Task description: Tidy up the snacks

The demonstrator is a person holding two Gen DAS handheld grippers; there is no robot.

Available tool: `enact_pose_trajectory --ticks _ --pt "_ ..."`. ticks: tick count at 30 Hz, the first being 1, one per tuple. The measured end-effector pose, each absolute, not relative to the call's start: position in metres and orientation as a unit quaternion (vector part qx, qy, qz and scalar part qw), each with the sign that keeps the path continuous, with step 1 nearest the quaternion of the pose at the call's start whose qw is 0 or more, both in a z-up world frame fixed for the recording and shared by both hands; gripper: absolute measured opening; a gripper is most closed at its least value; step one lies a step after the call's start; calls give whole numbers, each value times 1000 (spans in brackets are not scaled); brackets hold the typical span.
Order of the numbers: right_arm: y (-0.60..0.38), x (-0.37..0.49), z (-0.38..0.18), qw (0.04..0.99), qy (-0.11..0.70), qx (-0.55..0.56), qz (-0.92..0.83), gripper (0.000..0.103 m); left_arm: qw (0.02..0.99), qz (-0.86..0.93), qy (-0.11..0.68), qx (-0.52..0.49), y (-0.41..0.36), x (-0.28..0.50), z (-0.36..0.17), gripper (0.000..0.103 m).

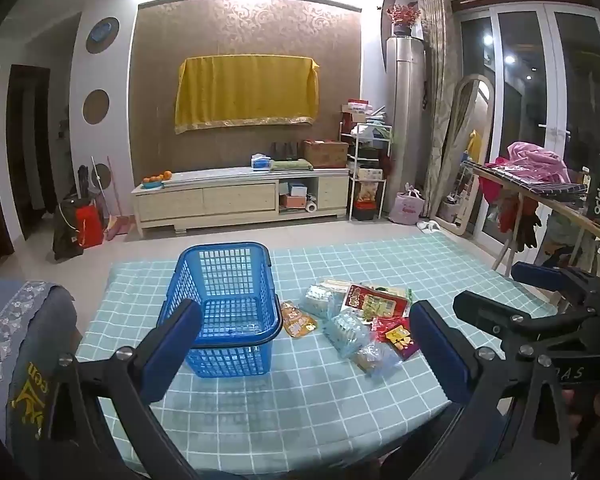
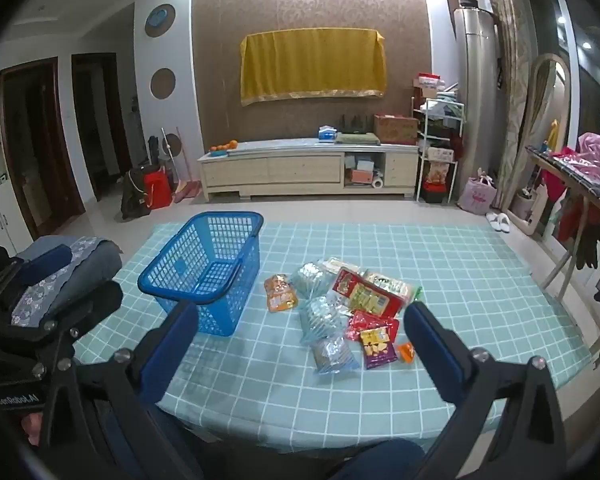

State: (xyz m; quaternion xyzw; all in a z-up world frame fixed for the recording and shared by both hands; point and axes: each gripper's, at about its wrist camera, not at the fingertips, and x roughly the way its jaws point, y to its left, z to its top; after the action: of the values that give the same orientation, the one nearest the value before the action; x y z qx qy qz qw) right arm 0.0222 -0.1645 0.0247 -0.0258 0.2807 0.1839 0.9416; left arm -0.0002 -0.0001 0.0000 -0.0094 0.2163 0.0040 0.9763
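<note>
An empty blue plastic basket (image 1: 228, 356) (image 2: 220, 312) stands left of centre on the teal checked table (image 1: 300, 400) (image 2: 460, 280). To its right lies a loose pile of snack packs: an orange pouch (image 1: 298, 318) (image 2: 280, 292), a red pack (image 1: 374, 300) (image 2: 366, 294), several silver-blue packs (image 1: 346, 330) (image 2: 320, 316) and a purple-and-yellow pack (image 2: 378, 344). My left gripper (image 1: 308, 348) (image 2: 68, 284) hovers open near the table's front edge, facing the basket. My right gripper (image 2: 302, 344) (image 1: 508, 292) is open too, facing the pile. Neither touches anything.
A chair draped in blue-grey cloth (image 1: 20, 320) (image 2: 72, 264) stands at the table's left corner. A board with clothes (image 1: 540, 184) (image 2: 580, 168) stands to the right. A low cabinet (image 1: 240, 200) lines the far wall beyond bare floor.
</note>
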Motion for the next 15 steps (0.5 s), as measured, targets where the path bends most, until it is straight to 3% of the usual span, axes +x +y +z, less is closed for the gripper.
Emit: enact_pose_trajectory --ticks 15 --pt "-168 19 26 938 288 -21 190 103 974 2 226 -26 2 -1 -2 102"
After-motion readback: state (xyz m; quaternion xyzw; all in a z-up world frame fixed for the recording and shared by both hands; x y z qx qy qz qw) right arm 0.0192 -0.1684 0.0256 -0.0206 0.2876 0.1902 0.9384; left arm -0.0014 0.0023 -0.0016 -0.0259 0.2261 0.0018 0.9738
